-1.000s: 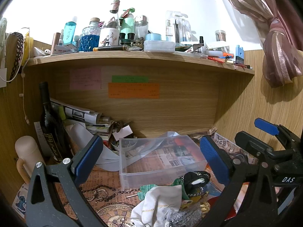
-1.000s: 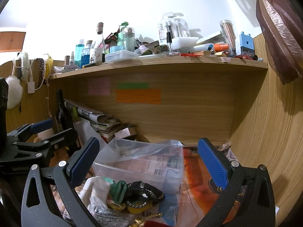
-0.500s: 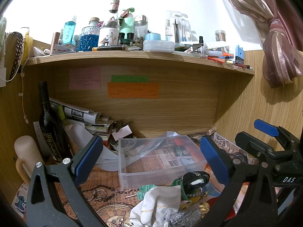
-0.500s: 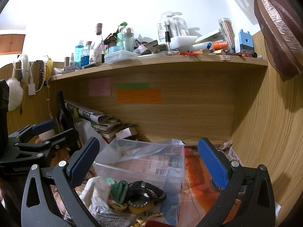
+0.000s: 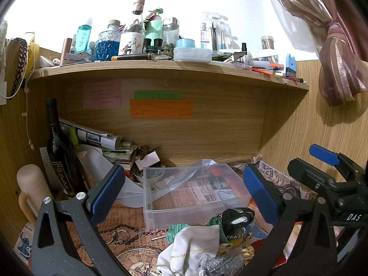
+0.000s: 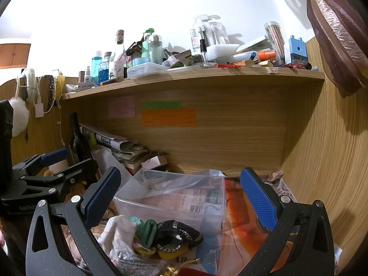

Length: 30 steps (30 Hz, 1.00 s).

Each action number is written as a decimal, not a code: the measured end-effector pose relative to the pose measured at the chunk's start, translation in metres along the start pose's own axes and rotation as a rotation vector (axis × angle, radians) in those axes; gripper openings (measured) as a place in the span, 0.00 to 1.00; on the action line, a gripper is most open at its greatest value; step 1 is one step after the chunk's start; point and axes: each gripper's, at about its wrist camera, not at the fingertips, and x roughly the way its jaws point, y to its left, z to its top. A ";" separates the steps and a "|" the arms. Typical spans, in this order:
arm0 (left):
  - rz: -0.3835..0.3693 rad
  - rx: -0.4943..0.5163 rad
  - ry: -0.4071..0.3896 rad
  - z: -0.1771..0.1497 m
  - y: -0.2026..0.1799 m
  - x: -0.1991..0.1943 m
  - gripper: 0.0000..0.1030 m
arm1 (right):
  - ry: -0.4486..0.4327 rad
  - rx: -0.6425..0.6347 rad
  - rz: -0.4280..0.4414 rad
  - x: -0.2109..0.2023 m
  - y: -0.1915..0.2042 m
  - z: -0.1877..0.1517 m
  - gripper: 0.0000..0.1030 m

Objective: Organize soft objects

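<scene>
Soft things lie heaped at the bottom centre of both wrist views, just in front of a clear, empty-looking rectangular plastic bin [image 5: 195, 195] whose near wall they almost touch. Largest is a crumpled white cloth pouch [image 5: 191, 250], then a folded green knit piece [image 6: 146, 231], then a black band with studded trim [image 6: 178, 232] curled beside it.

From the left gripper [image 5: 184, 191] the heap sits low and slightly right of the midline between its fingers; from the right gripper [image 6: 180, 193] it sits low and left. Both grippers stand wide open, holding nothing, and neither looks clearly nearer.

The pile's lower edge is cut off by the frame, and a silvery crinkled mass [image 5: 220, 264] there could be a scourer or foil; I can't tell which.
</scene>
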 end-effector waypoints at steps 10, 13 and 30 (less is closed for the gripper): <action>0.000 0.001 0.000 0.000 0.000 0.000 1.00 | -0.001 -0.001 0.002 0.000 0.001 0.000 1.00; 0.000 0.000 0.000 0.000 0.000 0.000 1.00 | -0.007 -0.004 0.005 0.000 0.002 0.000 1.00; 0.002 -0.003 0.015 -0.004 0.000 0.005 1.00 | -0.010 -0.012 0.004 0.001 0.002 -0.001 1.00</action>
